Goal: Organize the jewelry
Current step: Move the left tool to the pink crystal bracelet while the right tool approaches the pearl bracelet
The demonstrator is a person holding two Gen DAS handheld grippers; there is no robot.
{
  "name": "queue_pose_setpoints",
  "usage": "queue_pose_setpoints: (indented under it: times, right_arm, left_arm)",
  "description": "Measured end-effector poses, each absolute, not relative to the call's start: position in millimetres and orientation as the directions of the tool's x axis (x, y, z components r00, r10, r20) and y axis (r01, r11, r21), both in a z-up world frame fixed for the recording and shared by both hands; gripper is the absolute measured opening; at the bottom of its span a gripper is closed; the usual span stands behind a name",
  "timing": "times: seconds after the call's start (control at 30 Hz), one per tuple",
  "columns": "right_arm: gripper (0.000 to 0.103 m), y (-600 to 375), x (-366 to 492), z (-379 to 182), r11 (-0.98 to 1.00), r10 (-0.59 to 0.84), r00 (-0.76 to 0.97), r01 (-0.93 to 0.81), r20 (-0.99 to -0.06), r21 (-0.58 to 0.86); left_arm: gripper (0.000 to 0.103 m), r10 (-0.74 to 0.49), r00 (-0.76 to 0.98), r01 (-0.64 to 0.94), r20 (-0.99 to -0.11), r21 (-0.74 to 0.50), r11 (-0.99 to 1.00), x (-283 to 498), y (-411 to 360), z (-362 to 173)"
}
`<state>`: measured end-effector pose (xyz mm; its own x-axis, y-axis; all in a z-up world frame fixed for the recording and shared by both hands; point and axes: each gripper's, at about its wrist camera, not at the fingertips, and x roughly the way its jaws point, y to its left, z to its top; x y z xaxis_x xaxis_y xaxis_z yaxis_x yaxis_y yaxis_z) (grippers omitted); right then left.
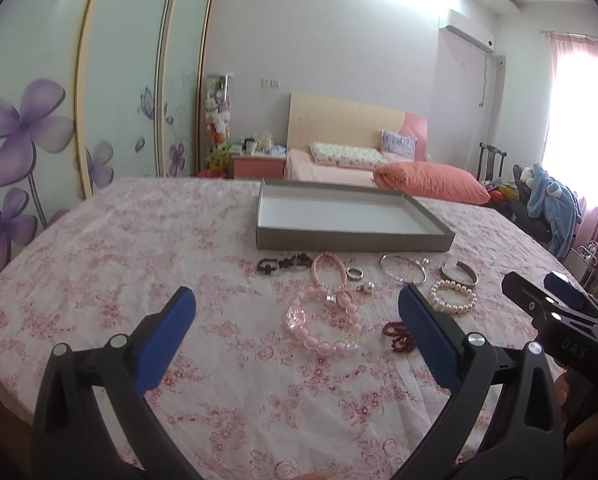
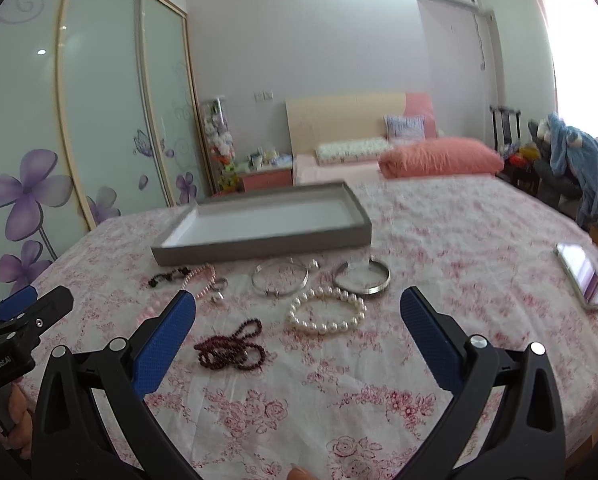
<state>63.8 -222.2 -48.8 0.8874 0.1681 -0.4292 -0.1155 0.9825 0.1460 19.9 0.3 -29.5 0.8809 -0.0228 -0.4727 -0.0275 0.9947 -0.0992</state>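
Note:
A grey tray (image 1: 351,242) (image 2: 259,246) with a white inside stands empty on the floral cloth. In front of it lie several pieces of jewelry: a black bead bracelet (image 1: 283,265), a thin pink bracelet (image 1: 330,272), a ring (image 1: 355,273), a silver bangle (image 1: 403,273) (image 2: 279,280), a silver cuff (image 1: 459,274) (image 2: 361,278), a pearl bracelet (image 1: 453,302) (image 2: 327,311), a big pink bead bracelet (image 1: 323,326) and dark red beads (image 1: 399,334) (image 2: 233,346). My left gripper (image 1: 297,316) is open above the pink bead bracelet. My right gripper (image 2: 297,316) is open above the pearl bracelet and the red beads.
A phone (image 2: 583,276) lies on the cloth at the right. The round table's edge curves away on both sides. Behind it are a bed with an orange pillow (image 1: 431,182), a nightstand (image 1: 259,164) and wardrobe doors (image 1: 119,100) at the left.

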Motion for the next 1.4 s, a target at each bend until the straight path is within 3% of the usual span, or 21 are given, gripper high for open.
queue_pose_setpoints:
  times: [0.17, 0.23, 0.4, 0.53, 0.83, 0.97, 1.07, 1.4]
  right_arm:
    - [0.099, -231, 86, -58, 0.978, 0.168, 0.824, -0.069, -0.541, 0.198]
    - [0.091, -236, 97, -64, 0.974, 0.175, 0.796, -0.055, -0.58, 0.219]
    - [0.053, -246, 129, -81, 0.971, 0.163, 0.695, 0.014, -0.7, 0.241]
    - [0.036, -246, 144, -88, 0.971, 0.152, 0.646, 0.045, -0.748, 0.236]
    - [0.034, -235, 156, -85, 0.989, 0.075, 0.632, 0.054, -0.771, 0.14]
    - [0.012, -229, 151, -85, 0.997, 0.03, 0.639, 0.036, -0.768, 0.069]
    - [0.011, -231, 149, -84, 0.995, 0.065, 0.636, 0.019, -0.769, 0.1]
    - [0.01, -237, 154, -80, 0.983, 0.138, 0.643, 0.004, -0.753, 0.183]
  left_arm:
    - [0.099, -0.063, 0.818, -0.025, -0.572, -0.145, 0.989, 38, 9, -41]
    - [0.099, -0.082, 0.788, -0.026, -0.61, -0.166, 0.986, 47, 12, -46]
    - [0.098, -0.116, 0.738, -0.018, -0.665, -0.191, 0.981, 64, 15, -60]
    - [0.091, -0.095, 0.714, -0.035, -0.693, -0.17, 0.985, 77, 14, -64]
    - [0.088, -0.046, 0.658, -0.066, -0.751, -0.119, 0.991, 104, 16, -73]
    - [0.088, -0.041, 0.637, -0.059, -0.77, -0.101, 0.993, 113, 16, -76]
    - [0.088, -0.034, 0.62, -0.053, -0.784, -0.084, 0.995, 120, 14, -80]
    - [0.057, -0.025, 0.588, -0.035, -0.808, -0.057, 0.998, 136, 1, -87]
